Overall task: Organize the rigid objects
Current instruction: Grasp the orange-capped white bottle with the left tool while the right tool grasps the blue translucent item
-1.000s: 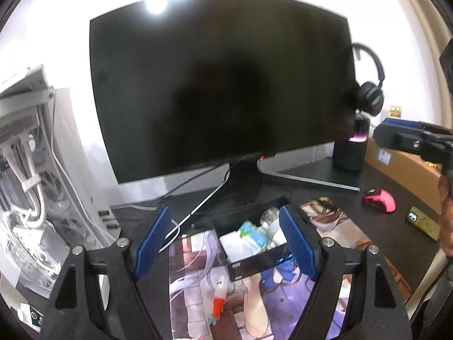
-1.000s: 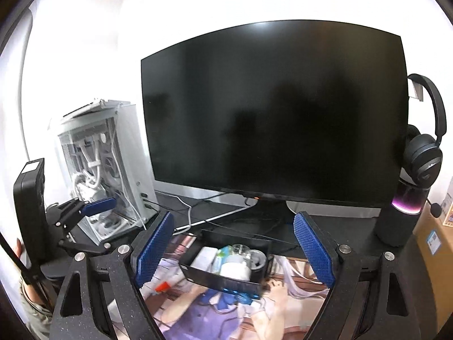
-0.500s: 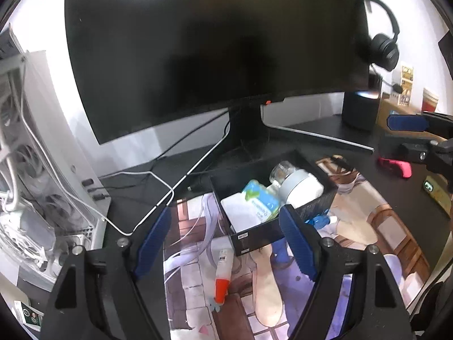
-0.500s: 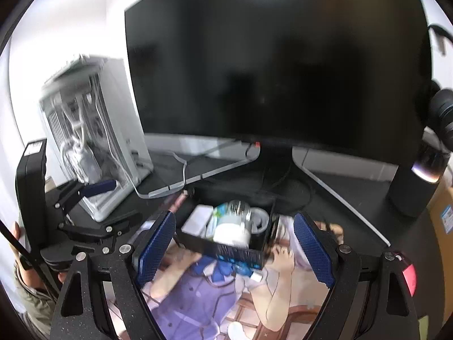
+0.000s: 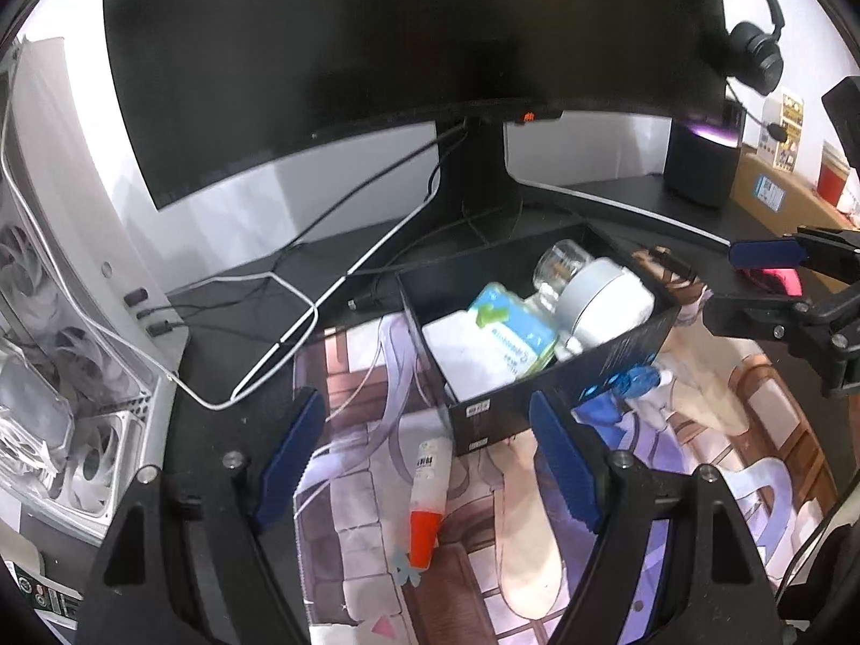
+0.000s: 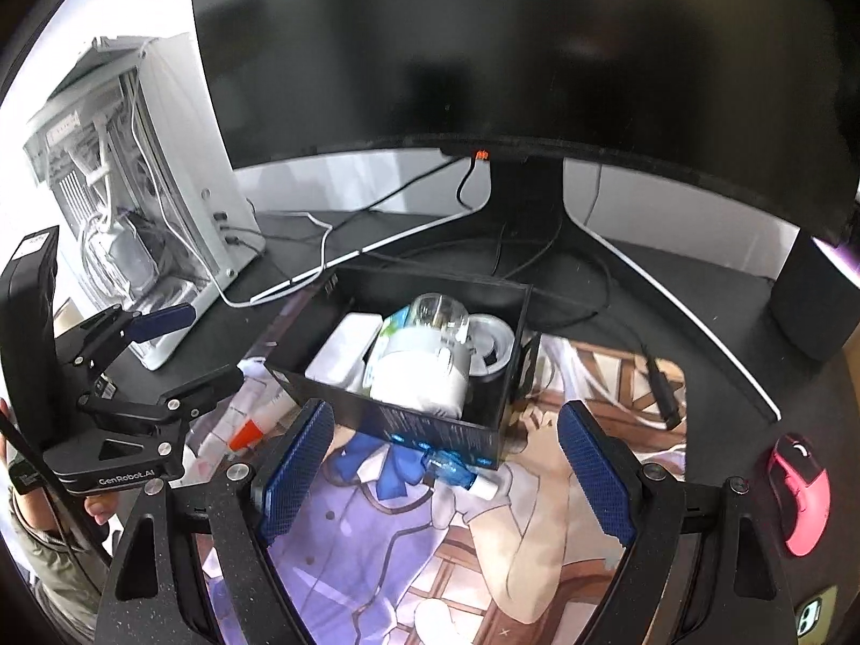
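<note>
A black open box [image 5: 618, 355] sits on the printed desk mat [image 5: 349, 510] under the monitor. It holds a white flat case, a green-and-white pack [image 5: 510, 333], a glass jar [image 6: 438, 312], a white-and-grey cylinder [image 6: 419, 376] and a tape roll. On the mat lie a white tube with an orange cap [image 5: 427, 500] and, by the box's front wall [image 6: 430, 424], a small blue bottle [image 6: 451, 470]. My left gripper [image 5: 422, 414] hangs open above the tube. My right gripper [image 6: 446, 414] hangs open over the blue bottle and the box front. Neither holds anything.
A big black monitor [image 5: 403, 54] on a V-shaped stand fills the back, with cables [image 5: 301, 301] trailing to a white PC case [image 5: 59, 322] at left. At right sit a pink mouse [image 6: 798, 489], a dark speaker [image 5: 699, 161] with headphones and a cardboard box [image 5: 779, 199].
Both grippers have sunk and tipped downward toward the desk, so the box and mat look larger and nearer. Jaw widths are unchanged and nothing on the desk has moved.
</note>
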Demonstrator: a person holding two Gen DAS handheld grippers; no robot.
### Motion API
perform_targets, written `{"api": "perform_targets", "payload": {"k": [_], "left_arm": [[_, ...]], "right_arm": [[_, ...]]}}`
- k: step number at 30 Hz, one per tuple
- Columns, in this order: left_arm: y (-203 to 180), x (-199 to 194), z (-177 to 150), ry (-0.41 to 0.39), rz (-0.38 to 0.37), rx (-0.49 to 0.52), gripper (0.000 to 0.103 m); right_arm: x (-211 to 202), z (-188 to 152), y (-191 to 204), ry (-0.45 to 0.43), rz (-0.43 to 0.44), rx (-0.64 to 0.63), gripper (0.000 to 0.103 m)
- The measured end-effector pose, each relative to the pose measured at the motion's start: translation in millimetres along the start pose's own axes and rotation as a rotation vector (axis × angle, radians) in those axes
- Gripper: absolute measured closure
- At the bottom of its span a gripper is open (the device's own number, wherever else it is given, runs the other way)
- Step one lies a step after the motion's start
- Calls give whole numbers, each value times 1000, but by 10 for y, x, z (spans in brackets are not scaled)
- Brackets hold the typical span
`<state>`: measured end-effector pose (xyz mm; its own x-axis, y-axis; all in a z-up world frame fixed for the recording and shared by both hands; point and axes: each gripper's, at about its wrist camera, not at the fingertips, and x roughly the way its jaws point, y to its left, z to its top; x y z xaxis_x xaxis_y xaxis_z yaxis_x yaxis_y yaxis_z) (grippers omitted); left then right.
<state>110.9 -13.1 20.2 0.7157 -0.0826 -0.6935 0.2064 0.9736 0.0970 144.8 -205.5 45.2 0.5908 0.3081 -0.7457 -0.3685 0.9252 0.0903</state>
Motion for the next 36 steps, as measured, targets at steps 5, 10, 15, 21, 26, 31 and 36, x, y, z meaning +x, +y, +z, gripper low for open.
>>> {"api": "perform_targets", "payload": {"k": [5, 10, 15, 21, 26, 31, 36], "left_arm": [[-2, 106, -48, 32, -34, 2, 24], [60, 234, -140, 65, -74, -28, 24], [67, 278, -185, 68, -76, -40, 24], [24, 433, -244, 109, -82, -29, 24], [26, 511, -275, 124, -83, -31, 24], [44, 587, -295, 144, -74, -25, 25], [84, 663, -309, 157, -67, -32, 25]], "right_arm": [[197, -51, 9, 41, 5, -1, 15], [379, -100, -4, 79, 4, 10, 17], [522, -159, 23, 108, 6, 14, 17], [671, -202, 47, 139, 3, 8, 18], [801, -234, 49, 169, 7, 16, 25], [911, -261, 61, 190, 8, 21, 26], [968, -283, 70, 205, 7, 25, 30]]}}
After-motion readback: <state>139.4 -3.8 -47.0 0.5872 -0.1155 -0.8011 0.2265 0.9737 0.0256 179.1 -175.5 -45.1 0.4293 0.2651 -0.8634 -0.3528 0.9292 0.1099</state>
